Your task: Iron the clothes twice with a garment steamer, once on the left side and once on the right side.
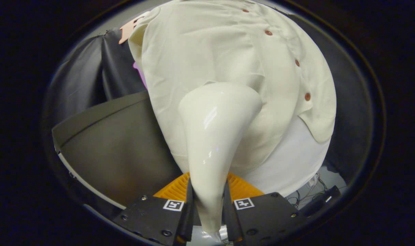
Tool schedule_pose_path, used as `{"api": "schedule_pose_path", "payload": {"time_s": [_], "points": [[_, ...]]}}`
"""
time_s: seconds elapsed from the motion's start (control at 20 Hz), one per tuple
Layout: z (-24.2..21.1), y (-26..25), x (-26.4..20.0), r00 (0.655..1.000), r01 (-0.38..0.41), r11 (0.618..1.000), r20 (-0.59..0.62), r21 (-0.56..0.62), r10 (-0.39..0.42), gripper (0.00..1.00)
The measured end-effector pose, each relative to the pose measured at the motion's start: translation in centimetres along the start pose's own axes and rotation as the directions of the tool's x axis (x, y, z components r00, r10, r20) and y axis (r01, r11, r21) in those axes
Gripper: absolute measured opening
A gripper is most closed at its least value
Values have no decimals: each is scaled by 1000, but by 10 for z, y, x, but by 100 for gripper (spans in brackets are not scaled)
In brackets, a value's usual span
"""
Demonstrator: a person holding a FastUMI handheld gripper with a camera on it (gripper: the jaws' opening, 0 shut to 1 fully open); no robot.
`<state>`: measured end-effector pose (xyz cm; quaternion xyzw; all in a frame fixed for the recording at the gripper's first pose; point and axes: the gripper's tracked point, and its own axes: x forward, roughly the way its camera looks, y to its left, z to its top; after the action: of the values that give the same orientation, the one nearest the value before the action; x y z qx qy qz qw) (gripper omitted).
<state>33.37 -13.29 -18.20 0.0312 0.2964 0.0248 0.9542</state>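
Glossy cream steamer head (216,136) was clamped btwn both fingers of gripper (208,208), its wide face pressed on cream button shirt (200,48), left of the button row, prob. to steam that panel.

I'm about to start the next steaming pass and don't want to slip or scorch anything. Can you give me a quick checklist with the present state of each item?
1. Grip: the gripper has both fingers pressing the garment steamer handle: ok.
2. Steamer head against the cream shirt: appears to touch the fabric: ok.
3. Head away from the brown buttons: they lie off to one side: ok.
4. Fabric smooth ahead of the head: a few light creases: ok.
5. Steam coming out: cannot tell.
6. Which side has been done: cannot tell.
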Motion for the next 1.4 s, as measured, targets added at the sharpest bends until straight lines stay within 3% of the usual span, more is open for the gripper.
{"api": "schedule_pose_path", "payload": {"time_s": [0.4, 0.8, 1.05, 1.4], "points": [[-33, -10, 13, 997, -13, 999, -79, 40, 16, 39], [-51, -28, -21, 992, 32, 999, -122, 13, -30, 39], [-9, -31, -85, 997, 64, 998, -34, 9, -64, 39], [95, -50, -175, 978, 68, 994, 192, 90, -84, 38]]}}
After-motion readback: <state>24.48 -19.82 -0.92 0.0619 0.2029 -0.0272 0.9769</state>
